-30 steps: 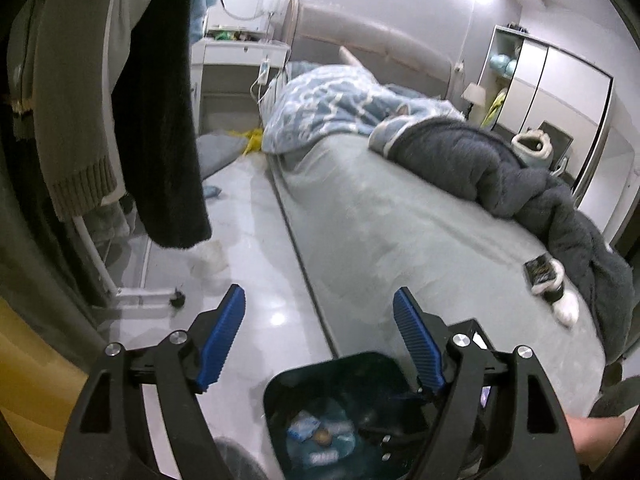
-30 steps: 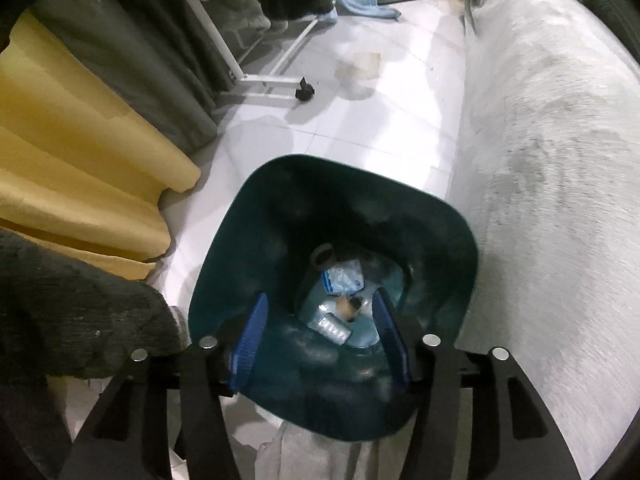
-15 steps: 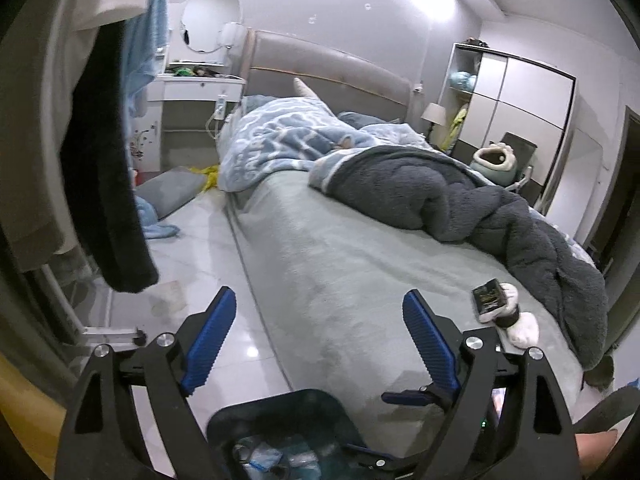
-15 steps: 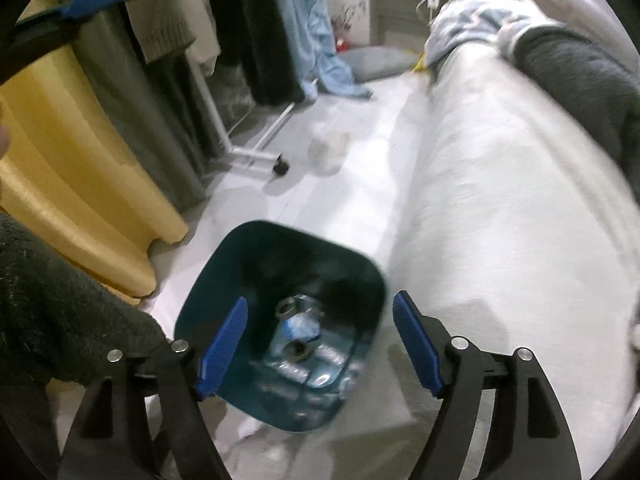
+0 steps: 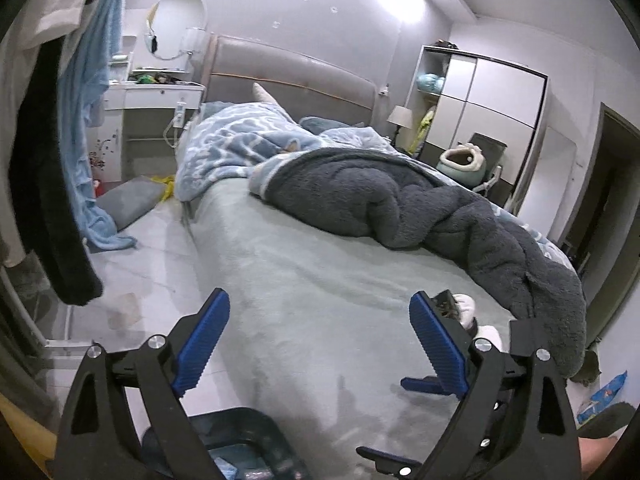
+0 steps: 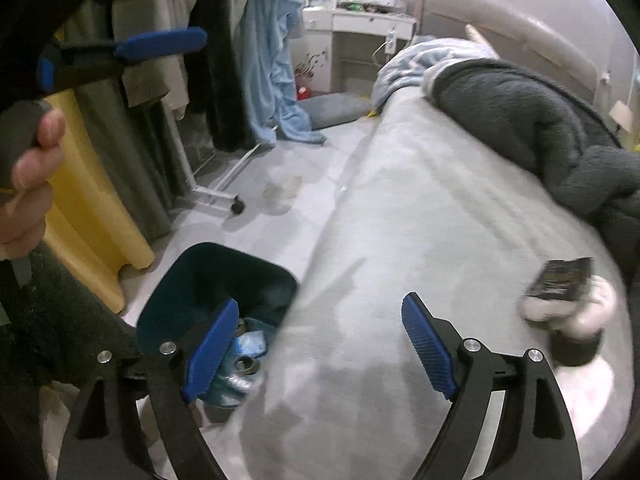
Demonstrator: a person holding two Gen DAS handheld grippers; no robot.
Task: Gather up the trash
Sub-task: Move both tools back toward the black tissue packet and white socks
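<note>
A dark teal trash bin (image 6: 188, 276) stands on the floor beside the bed, with wrappers and small trash (image 6: 250, 346) in its bottom. On the bed sheet lies a dark packet (image 6: 560, 280) against white fluffy socks (image 6: 576, 316); the packet (image 5: 446, 304) shows behind one pad in the left wrist view. My left gripper (image 5: 320, 304) hovers over the bed edge, jaws opening, nothing between them. Over the bin's rim and the sheet, my right gripper (image 6: 320, 304) is also opening, with nothing between its pads. The bin (image 5: 244, 424) sits low in the left wrist view.
A wheeled clothes rack (image 6: 216, 192) with hanging clothes and a yellow cover (image 6: 96, 216) stand left of the bin. A grey blanket (image 5: 420, 208) and blue quilt (image 5: 240, 140) cover the far bed. A blue wrapper (image 5: 604, 396) lies on the floor at the right. A hand (image 6: 28, 184) holds the left gripper.
Both views have risen from looking into the bin toward the bed. The right gripper's jaws have spread much wider, the left's a little. The packet and socks have come closer.
</note>
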